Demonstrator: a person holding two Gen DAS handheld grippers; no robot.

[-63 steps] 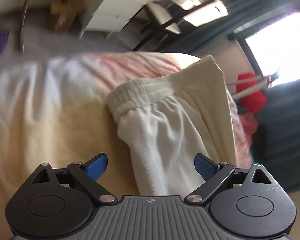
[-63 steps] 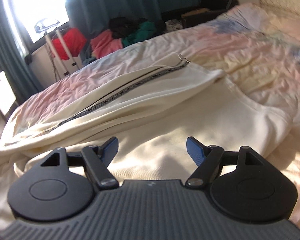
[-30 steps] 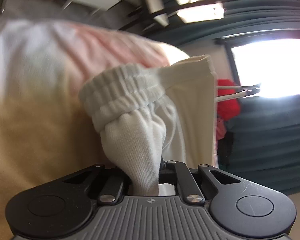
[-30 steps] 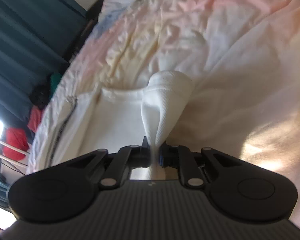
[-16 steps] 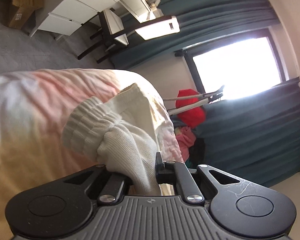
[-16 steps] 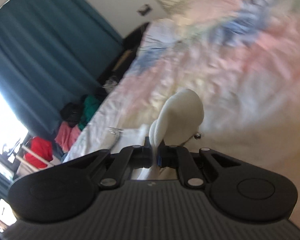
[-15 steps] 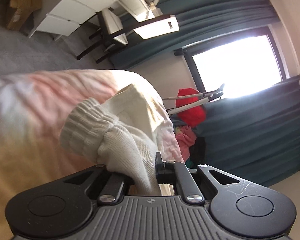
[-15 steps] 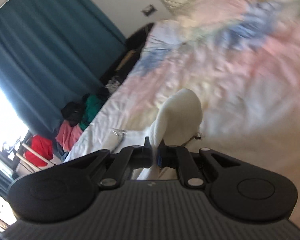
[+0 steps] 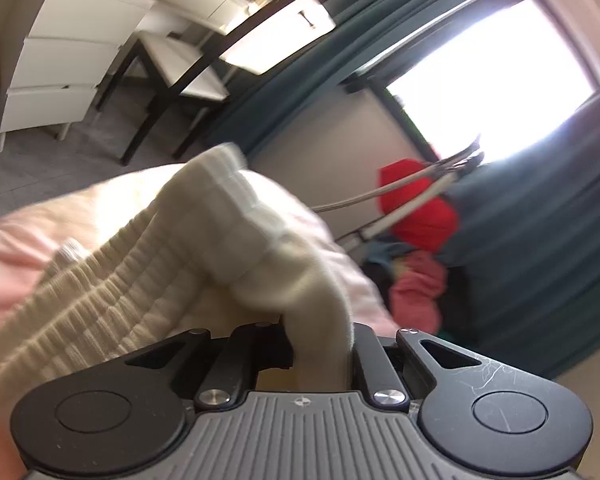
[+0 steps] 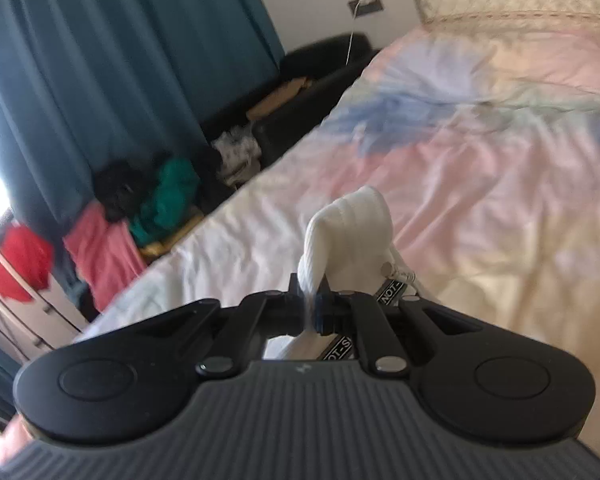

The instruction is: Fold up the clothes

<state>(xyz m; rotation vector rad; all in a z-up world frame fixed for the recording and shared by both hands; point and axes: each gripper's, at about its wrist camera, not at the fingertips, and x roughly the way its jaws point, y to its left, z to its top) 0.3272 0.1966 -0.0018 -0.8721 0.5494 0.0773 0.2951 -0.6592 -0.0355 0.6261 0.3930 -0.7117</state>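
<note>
Garment [image 9: 204, 248] cream and ribbed, bunched at our left gripper [image 9: 320, 354] whose jaws clamp a fold, cloth spreading toward ten o'clock, our right gripper [image 10: 312, 306] pinching another fold rising at twelve, above the bed [image 10: 500, 184]

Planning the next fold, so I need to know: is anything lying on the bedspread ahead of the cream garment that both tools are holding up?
Nothing visible. The right tool grips the cream ribbed garment above bare pastel bedspread; the clothes pile lies off the bed.
</note>
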